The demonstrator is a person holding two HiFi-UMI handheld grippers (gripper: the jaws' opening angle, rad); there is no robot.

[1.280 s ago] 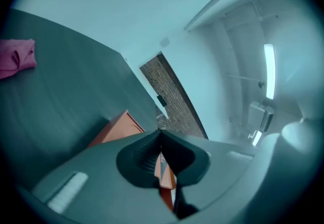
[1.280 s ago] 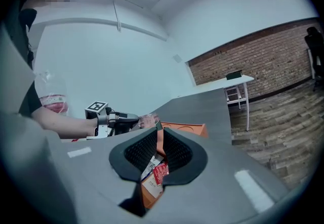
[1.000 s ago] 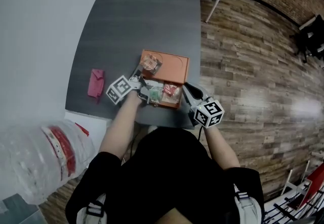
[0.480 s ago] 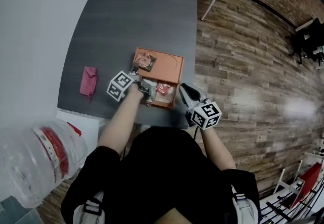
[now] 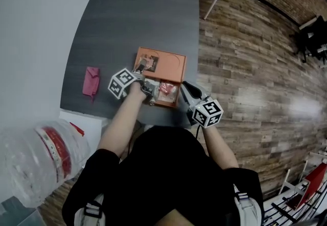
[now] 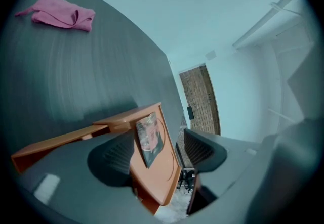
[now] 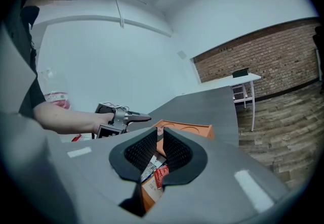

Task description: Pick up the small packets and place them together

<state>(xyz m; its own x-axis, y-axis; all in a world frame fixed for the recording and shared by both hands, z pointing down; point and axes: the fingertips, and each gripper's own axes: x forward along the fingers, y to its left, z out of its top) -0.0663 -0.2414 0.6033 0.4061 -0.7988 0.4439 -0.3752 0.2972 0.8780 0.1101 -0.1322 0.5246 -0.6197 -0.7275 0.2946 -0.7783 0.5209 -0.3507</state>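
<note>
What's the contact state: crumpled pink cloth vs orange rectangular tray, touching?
Apart. The head view shows the crumpled pink cloth lying well to the left of the orange rectangular tray, with bare grey tabletop between them.

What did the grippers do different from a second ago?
The left gripper has just opened its jaws. A packet lies on the orange tray ahead between them, not pinched. The right gripper stayed shut beside the tray, and the pink cloth stayed put.
</note>
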